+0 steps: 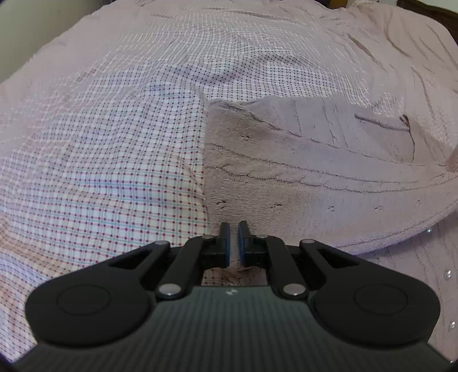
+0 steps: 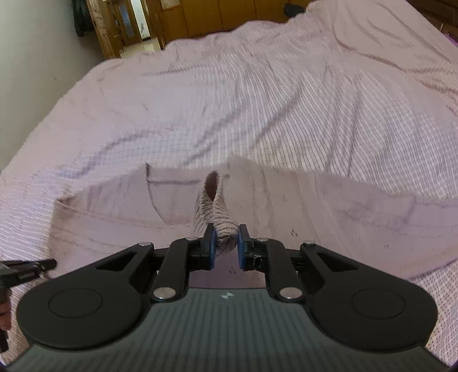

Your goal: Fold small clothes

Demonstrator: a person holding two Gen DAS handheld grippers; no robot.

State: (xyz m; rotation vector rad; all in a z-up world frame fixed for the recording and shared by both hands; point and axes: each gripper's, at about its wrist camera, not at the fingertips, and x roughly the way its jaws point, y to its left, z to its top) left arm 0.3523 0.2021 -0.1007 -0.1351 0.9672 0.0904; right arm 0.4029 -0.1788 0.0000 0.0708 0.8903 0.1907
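A small pale pink fleecy garment (image 1: 315, 160) lies spread on the checked bedsheet (image 1: 114, 143). My left gripper (image 1: 234, 229) is shut on the garment's near left corner, low on the bed. In the right wrist view the same garment (image 2: 315, 206) lies across the bed. My right gripper (image 2: 226, 231) is shut on a ribbed cuff or fold of the garment (image 2: 213, 209), which stands up between the blue pads. The left gripper's tip (image 2: 28, 267) shows at the left edge of that view.
The checked sheet (image 2: 257, 100) covers the whole bed and is wrinkled. A pale wall (image 2: 34, 57) and wooden furniture (image 2: 200, 17) stand beyond the bed's far edge. Small pearly snaps (image 1: 447, 274) show at the garment's right side.
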